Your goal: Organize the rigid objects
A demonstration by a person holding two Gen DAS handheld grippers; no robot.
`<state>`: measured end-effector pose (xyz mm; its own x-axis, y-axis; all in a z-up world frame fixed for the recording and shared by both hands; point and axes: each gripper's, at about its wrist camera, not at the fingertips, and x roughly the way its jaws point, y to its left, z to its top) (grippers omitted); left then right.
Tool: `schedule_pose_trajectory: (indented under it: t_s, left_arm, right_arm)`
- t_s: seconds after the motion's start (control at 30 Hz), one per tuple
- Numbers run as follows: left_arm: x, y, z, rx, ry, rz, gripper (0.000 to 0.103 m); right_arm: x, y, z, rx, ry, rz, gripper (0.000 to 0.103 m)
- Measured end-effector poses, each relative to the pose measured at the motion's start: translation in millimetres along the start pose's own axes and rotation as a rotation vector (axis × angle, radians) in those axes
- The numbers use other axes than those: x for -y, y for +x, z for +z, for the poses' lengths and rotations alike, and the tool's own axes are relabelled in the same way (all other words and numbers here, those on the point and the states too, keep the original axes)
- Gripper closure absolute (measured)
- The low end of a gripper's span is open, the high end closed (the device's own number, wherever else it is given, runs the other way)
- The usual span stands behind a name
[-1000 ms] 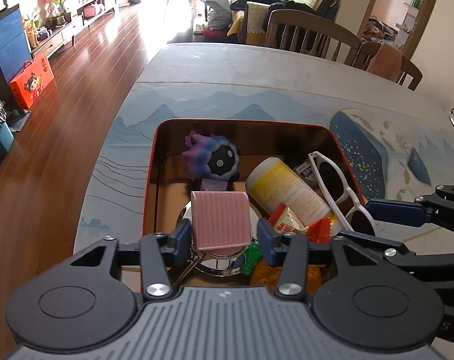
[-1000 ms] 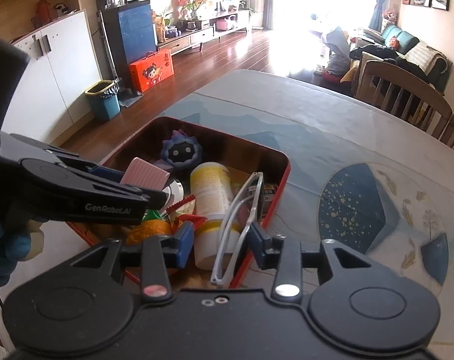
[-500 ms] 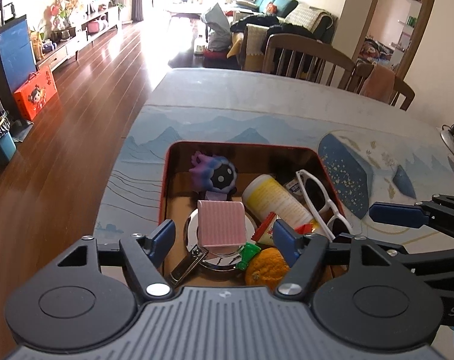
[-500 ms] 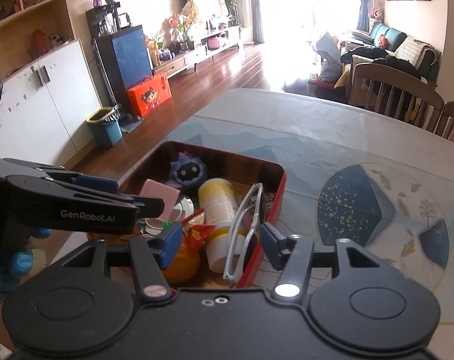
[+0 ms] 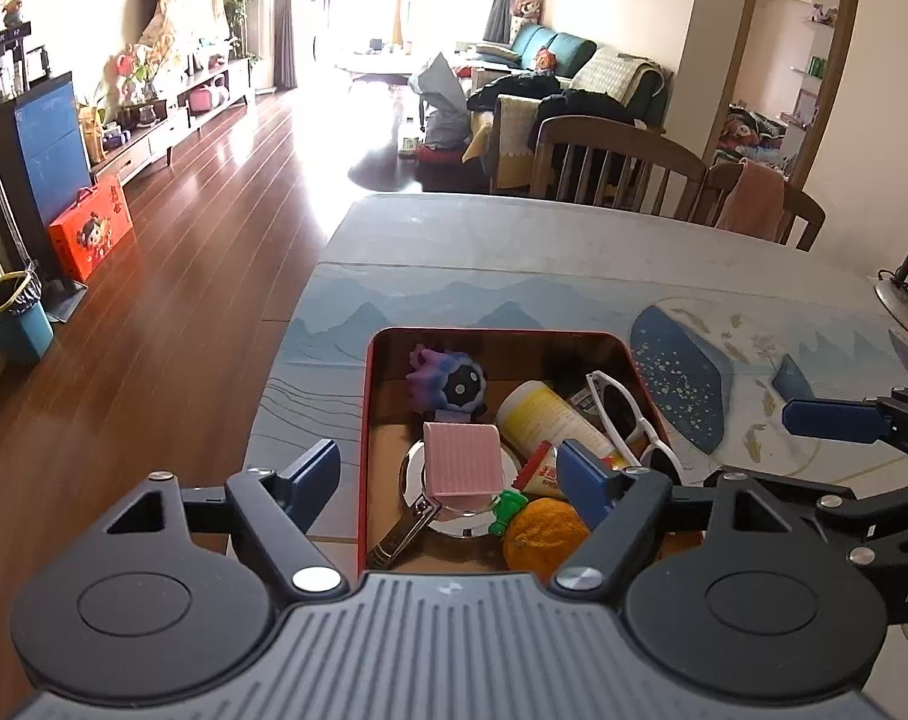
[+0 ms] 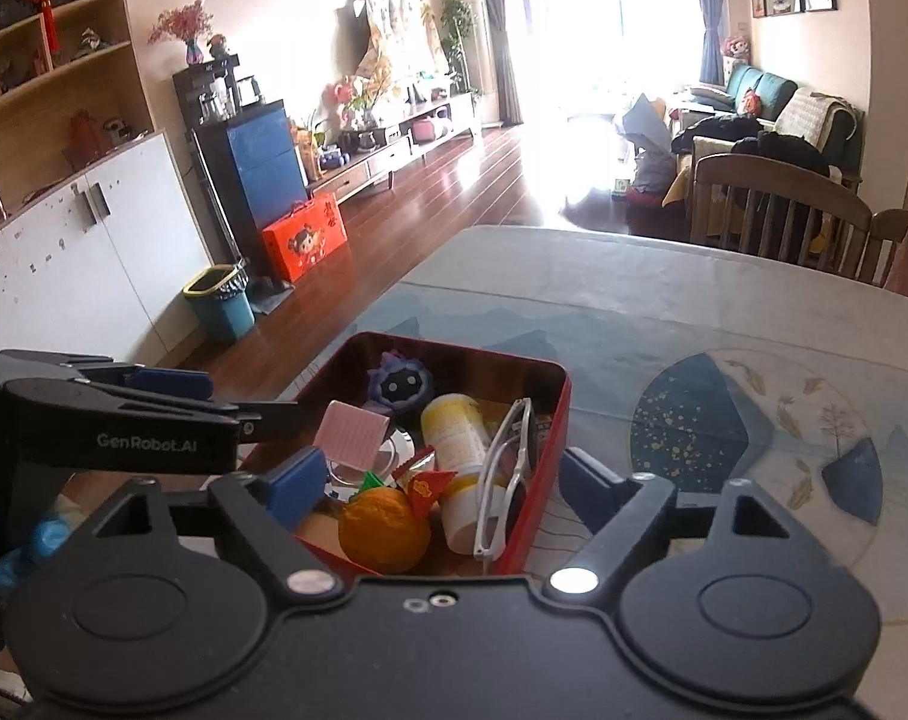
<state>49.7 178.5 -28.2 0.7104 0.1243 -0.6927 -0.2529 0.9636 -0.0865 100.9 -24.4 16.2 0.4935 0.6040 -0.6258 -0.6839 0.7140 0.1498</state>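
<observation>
A red box (image 5: 366, 414) sits on the desk (image 5: 514, 240), near its left edge; the floor (image 5: 171, 276) drops away at nine o'clock of the box, while bare desk runs on toward twelve and three o'clock.

The box is crowded. A pink block (image 5: 461, 459) rests on a shiny metal piece (image 5: 414, 525) near the middle, a purple toy (image 5: 447, 381) lies at twelve o'clock of the block, a yellow bottle (image 5: 544, 414) at two o'clock, an orange (image 5: 544, 534) at five o'clock. White sunglasses (image 5: 625, 414) lean along the right wall, their frame over the rim.

The left gripper (image 5: 447, 477) hangs above the near end of the box, its fingers spread and still widening, pinching nothing.

The right gripper (image 6: 435, 486) hovers over the near right corner, its fingers also widening; the sunglasses (image 6: 505, 474) lie free between them, untouched. Its right finger stands outside the box wall (image 6: 550, 456), over bare desk.
</observation>
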Motion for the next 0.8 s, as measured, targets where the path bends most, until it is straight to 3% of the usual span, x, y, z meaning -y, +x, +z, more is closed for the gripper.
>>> schedule_pose_trajectory:
  t_s: [0.27, 0.43, 0.8]
  left_arm:
    - [2, -16, -3, 0.023, 0.002, -0.027, 0.017]
    - [5, -23, -5, 0.033, 0.000, -0.047, 0.001]
    - [11, -33, -16, 0.012, -0.018, -0.047, 0.000]
  right_arm:
    - [2, -16, -6, 0.046, 0.024, -0.010, 0.008]
    - [1, -22, -10, 0.055, 0.025, -0.021, 0.000]
    - [0, -36, -21, 0.073, 0.010, -0.036, 0.000]
